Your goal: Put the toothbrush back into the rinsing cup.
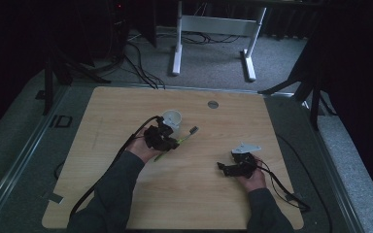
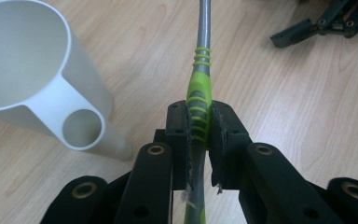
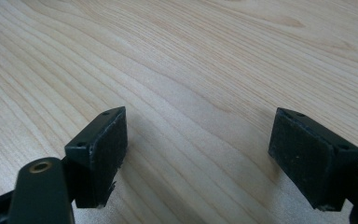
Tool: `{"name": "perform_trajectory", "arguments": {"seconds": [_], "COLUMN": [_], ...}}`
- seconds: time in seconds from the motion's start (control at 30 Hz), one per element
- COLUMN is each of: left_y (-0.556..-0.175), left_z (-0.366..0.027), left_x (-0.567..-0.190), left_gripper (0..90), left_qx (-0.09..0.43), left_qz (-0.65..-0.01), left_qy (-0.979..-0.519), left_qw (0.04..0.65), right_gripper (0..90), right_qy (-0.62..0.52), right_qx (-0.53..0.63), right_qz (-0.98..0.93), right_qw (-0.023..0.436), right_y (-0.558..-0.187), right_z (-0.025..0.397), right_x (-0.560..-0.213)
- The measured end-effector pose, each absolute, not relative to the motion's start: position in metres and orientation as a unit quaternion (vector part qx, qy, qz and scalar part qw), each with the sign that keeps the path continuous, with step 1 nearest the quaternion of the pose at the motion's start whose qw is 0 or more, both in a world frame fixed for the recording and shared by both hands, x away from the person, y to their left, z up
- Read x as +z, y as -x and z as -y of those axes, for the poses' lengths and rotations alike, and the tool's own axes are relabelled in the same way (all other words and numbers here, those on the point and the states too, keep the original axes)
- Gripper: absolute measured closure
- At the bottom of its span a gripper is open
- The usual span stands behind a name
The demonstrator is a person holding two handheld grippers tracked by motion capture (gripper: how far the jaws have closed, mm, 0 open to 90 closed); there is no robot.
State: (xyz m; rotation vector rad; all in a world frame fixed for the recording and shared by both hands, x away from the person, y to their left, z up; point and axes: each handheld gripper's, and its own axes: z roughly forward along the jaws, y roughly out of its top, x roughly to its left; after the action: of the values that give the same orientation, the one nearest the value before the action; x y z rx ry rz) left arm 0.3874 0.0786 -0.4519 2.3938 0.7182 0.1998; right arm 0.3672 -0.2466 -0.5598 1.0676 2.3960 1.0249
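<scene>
My left gripper (image 2: 198,122) is shut on a green and grey toothbrush (image 2: 199,88), clamped at the ribbed green grip; its grey shaft runs away from me. In the high view the left gripper (image 1: 171,142) holds the toothbrush (image 1: 187,135) just right of a white cup (image 1: 172,118), head pointing right and away. The white cup (image 2: 37,79), with a round side holder, stands close at the left in the left gripper view. My right gripper (image 3: 200,154) is open, low over bare wood; it sits at the right front (image 1: 224,168) of the table.
The wooden table (image 1: 126,111) has a round grey cable port (image 1: 213,104) near its far edge. Cables trail from both grippers over the table's near side. A white desk frame (image 1: 213,29) and black stands are on the floor beyond.
</scene>
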Motion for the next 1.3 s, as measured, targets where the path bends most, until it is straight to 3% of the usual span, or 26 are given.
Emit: {"name": "perform_trajectory", "arguments": {"seconds": [1.3], "left_y": [-0.388], "left_z": [-0.094], "left_x": [-0.434], "left_gripper": [79.6], "left_qx": [0.112], "left_qz": [-0.299], "left_qy": [-0.866], "left_qw": [0.385], "right_gripper": [19.1], "right_qy": [-0.374], "right_qx": [0.359], "right_qz": [-0.840], "right_qw": [0.162], "right_y": [-0.367], "right_z": [0.247], "right_x": [-0.560]}}
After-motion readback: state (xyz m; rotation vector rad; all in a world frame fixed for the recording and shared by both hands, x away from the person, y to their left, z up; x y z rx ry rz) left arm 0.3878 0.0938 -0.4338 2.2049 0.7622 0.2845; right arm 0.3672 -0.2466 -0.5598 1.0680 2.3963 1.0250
